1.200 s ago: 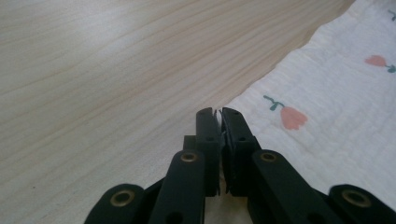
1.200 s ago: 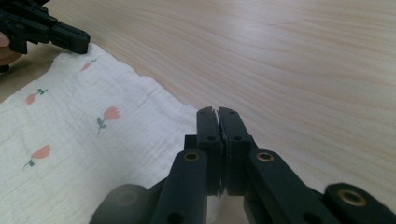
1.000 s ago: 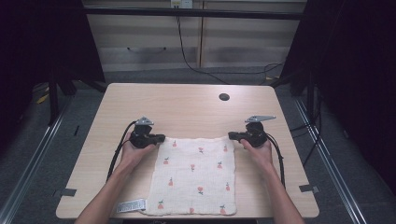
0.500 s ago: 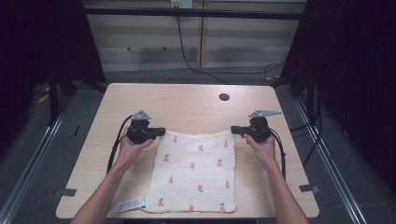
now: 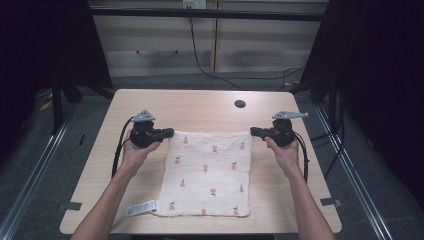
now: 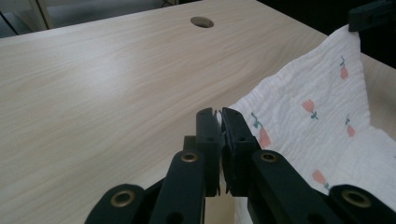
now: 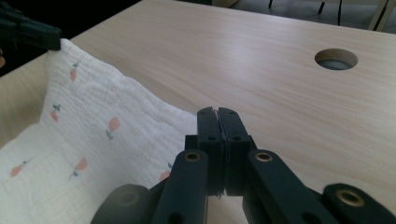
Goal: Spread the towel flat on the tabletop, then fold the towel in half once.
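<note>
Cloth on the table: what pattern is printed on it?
White crinkled cloth with small pink tulip-like flowers on green stems, scattered evenly. Clearest in the left gripper view.

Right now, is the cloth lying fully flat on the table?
No: the cloth's far edge is raised, its corners pinched by the left gripper and right gripper.
</note>
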Demonstrator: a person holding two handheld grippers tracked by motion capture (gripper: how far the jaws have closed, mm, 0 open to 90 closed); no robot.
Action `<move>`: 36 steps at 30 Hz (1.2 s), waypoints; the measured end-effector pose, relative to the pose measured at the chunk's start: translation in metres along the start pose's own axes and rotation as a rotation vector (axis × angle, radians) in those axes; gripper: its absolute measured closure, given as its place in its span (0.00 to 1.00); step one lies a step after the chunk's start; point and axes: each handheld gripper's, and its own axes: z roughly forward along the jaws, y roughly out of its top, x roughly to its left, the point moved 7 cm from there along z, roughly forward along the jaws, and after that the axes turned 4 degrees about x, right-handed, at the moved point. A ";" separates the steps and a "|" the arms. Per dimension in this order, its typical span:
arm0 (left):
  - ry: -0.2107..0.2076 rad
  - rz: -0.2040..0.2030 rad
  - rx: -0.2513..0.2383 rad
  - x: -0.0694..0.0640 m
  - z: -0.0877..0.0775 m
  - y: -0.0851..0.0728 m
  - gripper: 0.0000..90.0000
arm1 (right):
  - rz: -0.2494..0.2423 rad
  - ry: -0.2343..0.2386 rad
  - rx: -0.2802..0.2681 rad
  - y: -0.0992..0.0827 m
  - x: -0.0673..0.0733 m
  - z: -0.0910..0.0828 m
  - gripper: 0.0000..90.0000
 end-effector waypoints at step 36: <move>0.050 0.091 -0.068 -0.020 -0.035 0.026 0.96 | -0.073 0.019 -0.091 0.026 0.024 -0.041 0.99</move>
